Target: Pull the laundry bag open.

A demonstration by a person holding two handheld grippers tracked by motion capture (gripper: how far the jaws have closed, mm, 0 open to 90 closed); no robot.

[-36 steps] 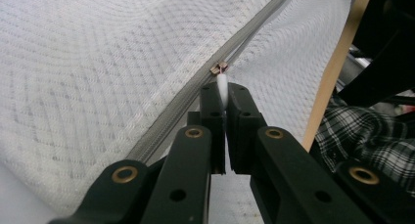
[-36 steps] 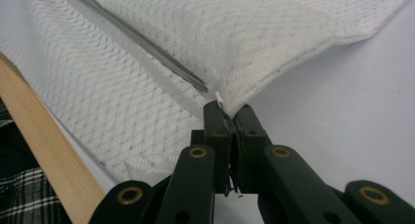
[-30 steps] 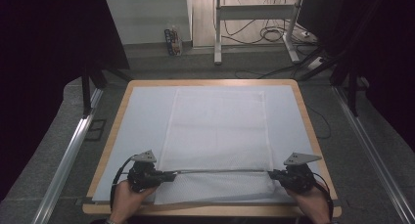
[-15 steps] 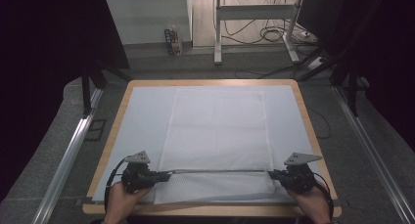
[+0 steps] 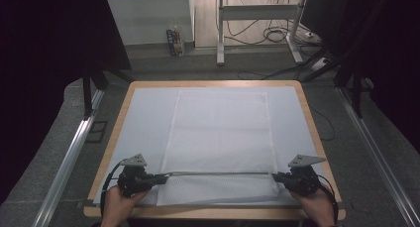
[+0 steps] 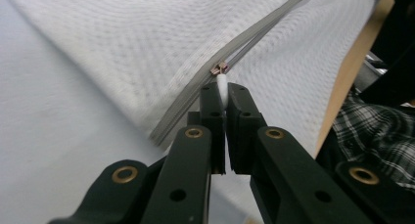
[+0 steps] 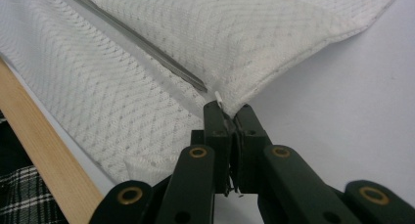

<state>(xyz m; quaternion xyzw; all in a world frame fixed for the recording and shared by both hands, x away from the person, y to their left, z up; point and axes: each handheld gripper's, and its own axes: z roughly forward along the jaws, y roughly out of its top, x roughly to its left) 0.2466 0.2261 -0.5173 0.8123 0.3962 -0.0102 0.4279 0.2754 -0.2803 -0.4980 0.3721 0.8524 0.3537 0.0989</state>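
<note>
High view shows your left gripper (image 5: 157, 177) at the near left of the white mesh fabric bag (image 5: 220, 138), which lies flat on the pale sheet of the wooden-rimmed table (image 5: 307, 108), towards its near edge. The jaws are closed tight on the small white zipper pull tab (image 6: 222, 84), just behind the little metal slider (image 6: 219, 68). This tab is thin and smooth, so I judge it can slip out if you pull at an angle; keep the pull along the grey zipper line (image 5: 218, 173).

The bag itself looks very light, soft and floppy. It will wrinkle and follow the slider if nothing holds it, and the open mesh may catch in the zipper teeth.

At the right end, your right gripper (image 5: 278, 178) has its jaws closed on the corner of the bag where the zipper finishes (image 7: 221, 100). This seam end is thicker and firmer than the mesh, so it is a good place to hold.
</note>
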